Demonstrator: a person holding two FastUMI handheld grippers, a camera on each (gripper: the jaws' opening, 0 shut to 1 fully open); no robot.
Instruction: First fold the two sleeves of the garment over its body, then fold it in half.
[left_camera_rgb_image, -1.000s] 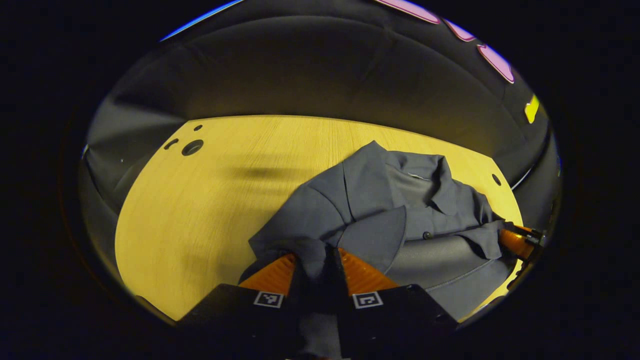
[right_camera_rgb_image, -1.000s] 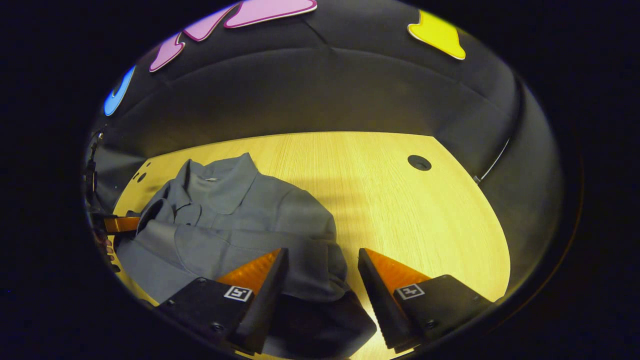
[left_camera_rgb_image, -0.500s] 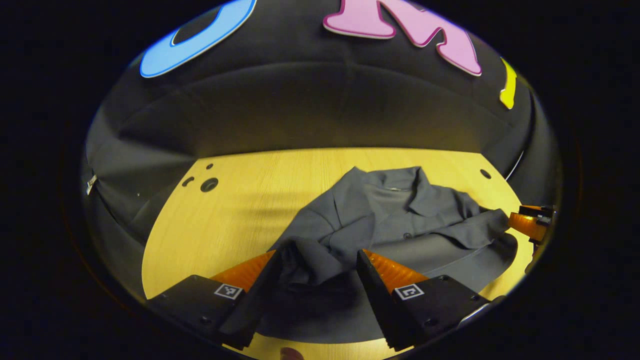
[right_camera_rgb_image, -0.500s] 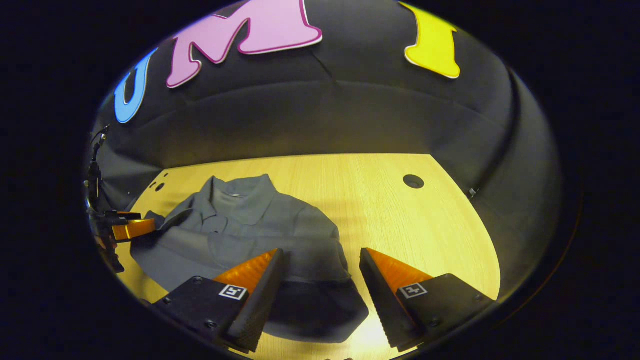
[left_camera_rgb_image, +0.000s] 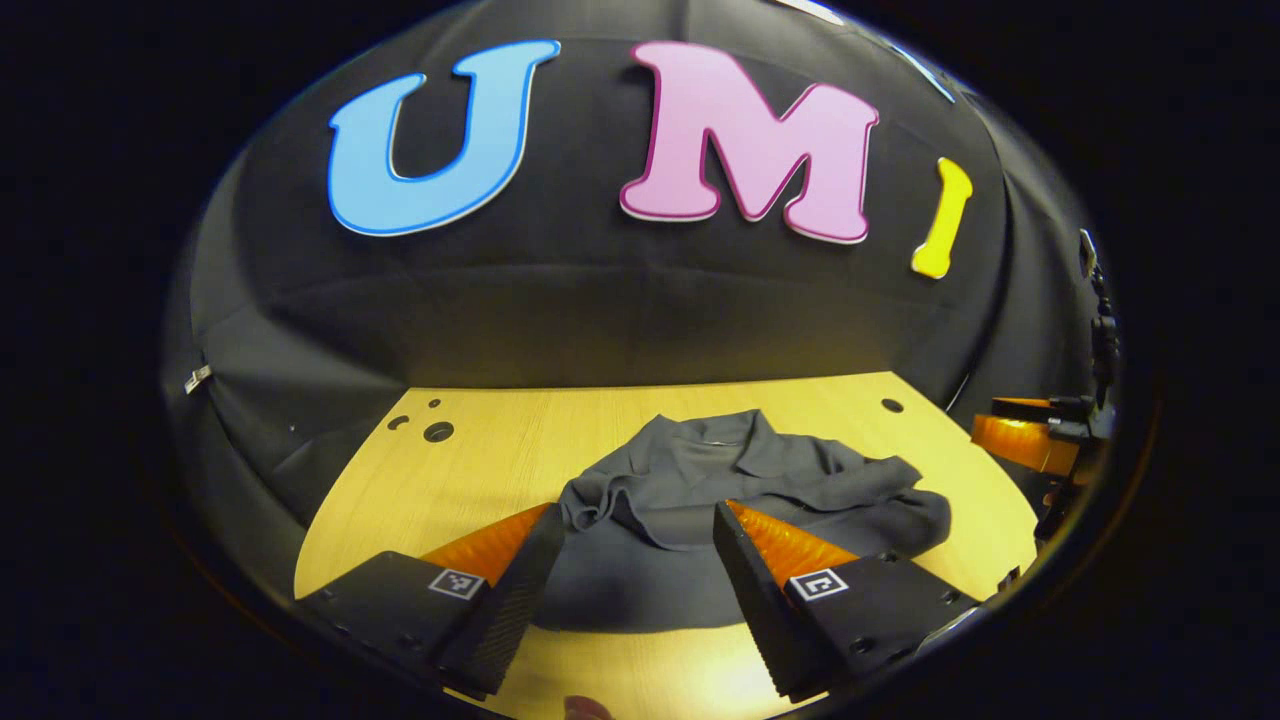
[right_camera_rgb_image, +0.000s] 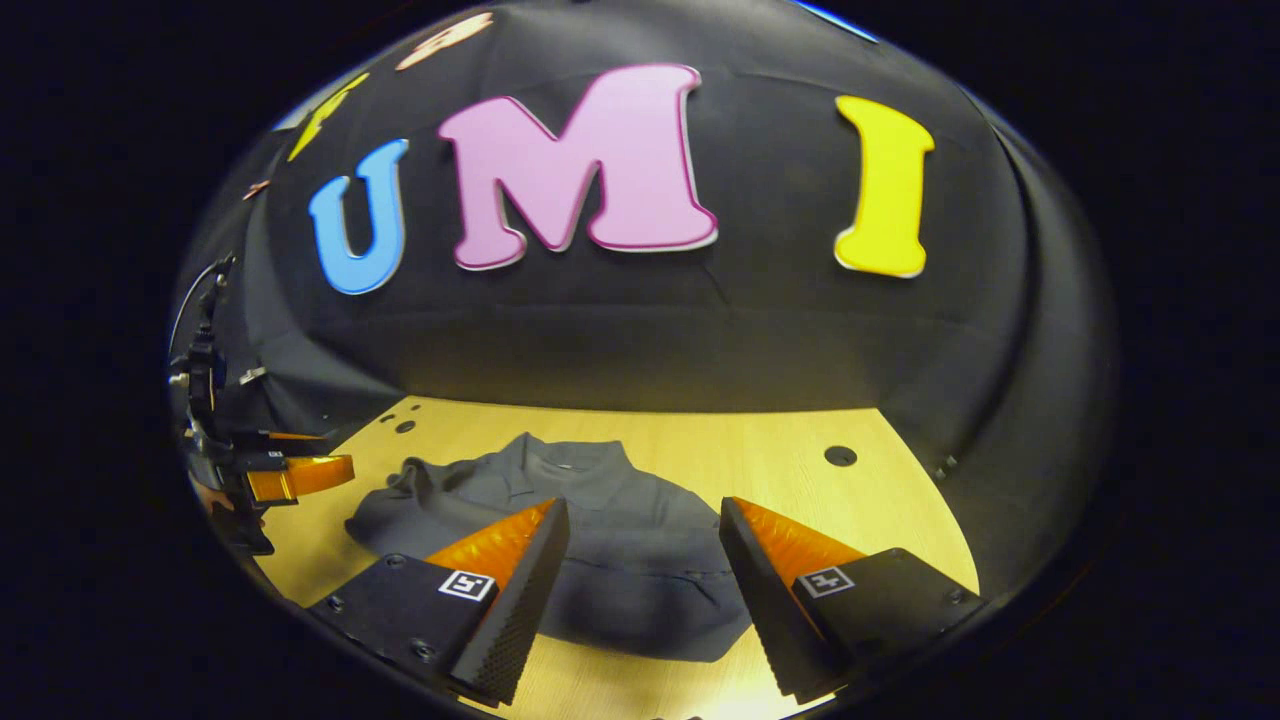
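You held left gripper (left_camera_rgb_image: 638, 520) and right gripper (right_camera_rgb_image: 644, 515) spread wide, both above table (left_camera_rgb_image: 480, 470), gripping nothing. Shirt (left_camera_rgb_image: 740, 480) lay bunched on table, collar toward wall.

I see the shirt (left_camera_rgb_image: 740, 480) as matt grey woven cloth, soft and creased. The counter (left_camera_rgb_image: 500, 450) looks like pale wood laminate, smooth with fine straight grain and a slight sheen. My left gripper (left_camera_rgb_image: 632, 585) fingers (left_camera_rgb_image: 510, 610) carry finely ribbed, matt pads.

One grey garment (left_camera_rgb_image: 740, 480), two tools, and perhaps four holes in one table (left_camera_rgb_image: 480, 470).
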